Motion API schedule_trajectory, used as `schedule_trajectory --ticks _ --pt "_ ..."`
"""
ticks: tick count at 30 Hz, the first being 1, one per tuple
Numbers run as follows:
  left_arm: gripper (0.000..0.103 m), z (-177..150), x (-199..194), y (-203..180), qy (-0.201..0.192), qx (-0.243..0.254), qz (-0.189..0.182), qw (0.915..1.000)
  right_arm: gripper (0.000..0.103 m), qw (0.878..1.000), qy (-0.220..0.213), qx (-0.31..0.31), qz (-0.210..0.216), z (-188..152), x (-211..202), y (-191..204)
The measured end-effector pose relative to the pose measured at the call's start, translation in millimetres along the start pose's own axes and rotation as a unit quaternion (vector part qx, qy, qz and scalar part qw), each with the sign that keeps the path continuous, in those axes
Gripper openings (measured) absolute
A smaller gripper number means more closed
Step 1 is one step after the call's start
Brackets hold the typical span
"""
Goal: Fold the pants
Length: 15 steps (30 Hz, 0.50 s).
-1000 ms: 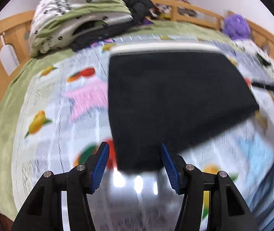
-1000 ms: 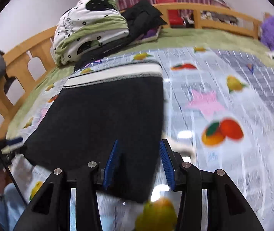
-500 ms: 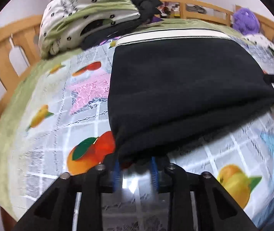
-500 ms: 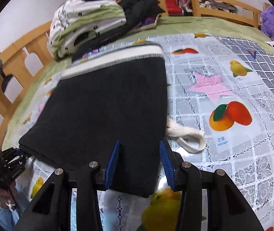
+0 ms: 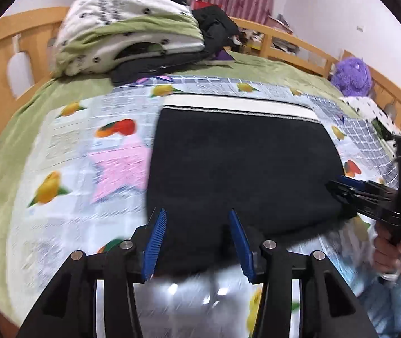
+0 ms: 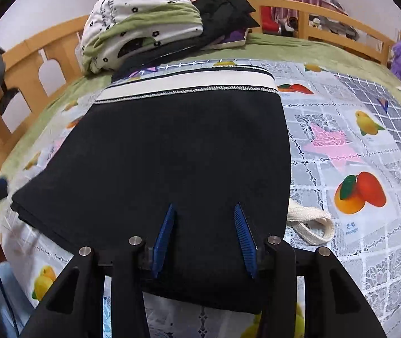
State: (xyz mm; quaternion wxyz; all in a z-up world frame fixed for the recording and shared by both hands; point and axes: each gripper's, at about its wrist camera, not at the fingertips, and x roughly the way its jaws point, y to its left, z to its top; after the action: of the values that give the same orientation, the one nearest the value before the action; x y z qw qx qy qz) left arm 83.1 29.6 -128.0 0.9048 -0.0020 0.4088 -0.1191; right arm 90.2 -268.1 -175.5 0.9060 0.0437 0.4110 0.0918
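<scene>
The black pants [image 5: 242, 163] lie folded flat on the bed, with the white waistband [image 5: 239, 107] at the far edge. My left gripper [image 5: 197, 214] hovers over their near left corner. Its jaws are opening, and the fabric lies below them, not pinched. In the right wrist view the pants [image 6: 186, 152] fill the middle. My right gripper [image 6: 204, 207] stands open above their near edge, its pads apart and pressing on nothing. A white drawstring [image 6: 310, 225] pokes out at the right side. The right gripper [image 5: 338, 186] also shows at the pants' right corner in the left wrist view.
A pile of folded bedding [image 5: 127, 36] and dark clothes sits at the head of the bed. A purple plush [image 5: 352, 76] lies at the far right by the wooden rail [image 5: 298, 48]. The fruit-print sheet [image 5: 87, 155] surrounds the pants. A person's hand [image 5: 391, 248] grips the right tool.
Half a second ago my left gripper was low and nearly shut at the pants' near left corner; now it has lifted back and spread. The right gripper has shifted slightly along the near edge.
</scene>
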Motion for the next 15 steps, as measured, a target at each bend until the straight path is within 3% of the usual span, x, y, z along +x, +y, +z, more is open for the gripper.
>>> schedule_trajectory --ticks 2,3,5,8,12,15 --pt "0.046 -7 33 -4 0.038 0.003 0.009 0.9992 0.043 1.000 0.005 0.014 0.012 0 -3 -7" --pt "0.048 -11 37 -4 0.033 0.005 0.012 0.9994 0.038 0.999 0.004 0.027 0.017 -1 -6 -13" --pt "0.048 -20 32 -1 0.009 0.004 0.001 0.9999 0.033 0.999 0.002 0.047 0.024 -4 -12 -23" --pt "0.048 -20 30 6 0.014 -0.019 -0.019 0.9996 0.032 0.997 0.012 0.067 0.022 -7 -10 -36" --pt "0.048 -13 33 4 0.036 -0.022 -0.003 0.9991 0.032 0.998 0.025 0.058 0.001 -6 -4 -29" --pt "0.046 -8 19 1 0.048 -0.036 0.006 0.9982 0.032 0.996 0.033 0.077 0.008 -4 -8 -33"
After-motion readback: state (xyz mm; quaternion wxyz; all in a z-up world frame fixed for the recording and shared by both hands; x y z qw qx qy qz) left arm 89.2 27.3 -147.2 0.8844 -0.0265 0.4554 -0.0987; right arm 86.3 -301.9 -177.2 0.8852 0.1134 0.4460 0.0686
